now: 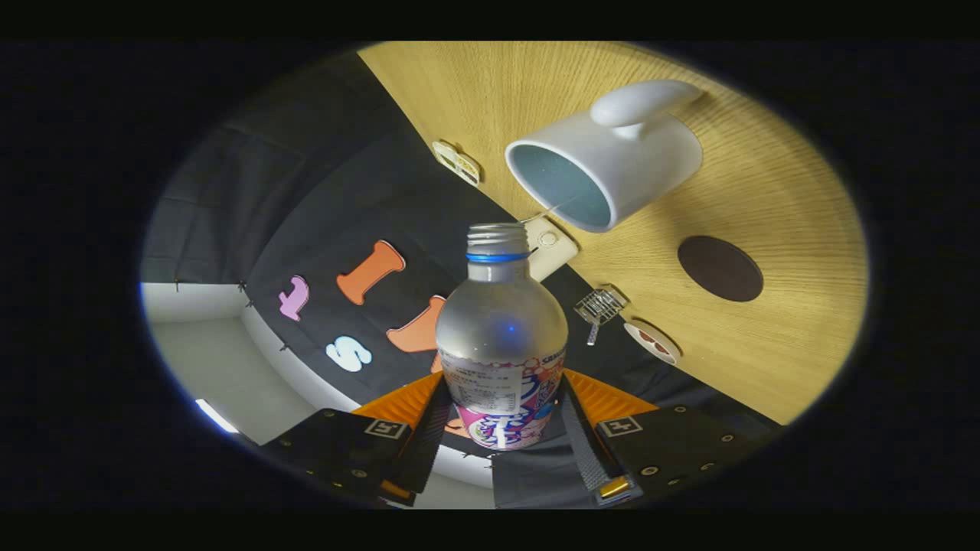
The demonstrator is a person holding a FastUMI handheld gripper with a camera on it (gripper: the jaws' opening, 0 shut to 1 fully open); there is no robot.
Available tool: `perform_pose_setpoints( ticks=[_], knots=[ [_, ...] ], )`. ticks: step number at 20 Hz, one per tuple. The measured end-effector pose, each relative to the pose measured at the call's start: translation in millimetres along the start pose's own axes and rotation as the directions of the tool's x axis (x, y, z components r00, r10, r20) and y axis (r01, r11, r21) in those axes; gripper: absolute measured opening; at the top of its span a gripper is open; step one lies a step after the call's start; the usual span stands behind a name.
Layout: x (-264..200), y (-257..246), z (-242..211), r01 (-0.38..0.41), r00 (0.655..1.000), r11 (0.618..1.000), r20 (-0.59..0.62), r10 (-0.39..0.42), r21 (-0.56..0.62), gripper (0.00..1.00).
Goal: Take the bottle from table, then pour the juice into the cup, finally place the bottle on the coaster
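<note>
I hold the bottle [501,337] in the tongs [501,417], with both fingers pressed against its labelled lower body, one on each side. The bottle's cap is off and its threaded neck points away from the fingers. The whole view is rolled, so the worktop [766,199] appears steeply slanted, which I read as the bottle being tipped over. The white cup [612,157] stands on the worktop just beyond the bottle's mouth, its opening turned toward the neck. A thin pale streak seems to run from the neck region toward the cup's rim; I cannot tell whether it is liquid. The dark round coaster [720,268] lies on the worktop beside the cup, apart from it.

Step in hand, by my judgement: the pour. The next move calls for rolling the bottle back upright with the grip unchanged, carrying it across to the coaster, and setting its base down centred there before the fingers part.
</note>
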State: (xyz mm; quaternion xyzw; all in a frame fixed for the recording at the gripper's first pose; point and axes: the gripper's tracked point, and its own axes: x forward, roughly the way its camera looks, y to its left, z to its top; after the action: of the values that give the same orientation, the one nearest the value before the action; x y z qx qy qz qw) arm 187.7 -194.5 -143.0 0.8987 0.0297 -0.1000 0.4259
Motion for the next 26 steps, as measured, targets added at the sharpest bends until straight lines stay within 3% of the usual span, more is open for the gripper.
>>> perform_pose_setpoints(
  ticks=[4,9,13,20,26],
  knots=[
    [0,-6,2,0.011,1.0,0.998,0.011,-0.011,-0.054,0.75],
    [0,-24,4,0.052,0.999,0.975,0.016,-0.05,-0.214,0.75],
    [2,-36,-5,0.116,0.993,0.89,0.027,-0.116,-0.44,0.75],
    [5,-26,-18,0.108,0.992,0.607,0.05,-0.112,-0.788,0.75],
    [8,-37,-16,0.122,0.985,0.209,0.093,-0.143,-0.97,0.75]
  ],
)
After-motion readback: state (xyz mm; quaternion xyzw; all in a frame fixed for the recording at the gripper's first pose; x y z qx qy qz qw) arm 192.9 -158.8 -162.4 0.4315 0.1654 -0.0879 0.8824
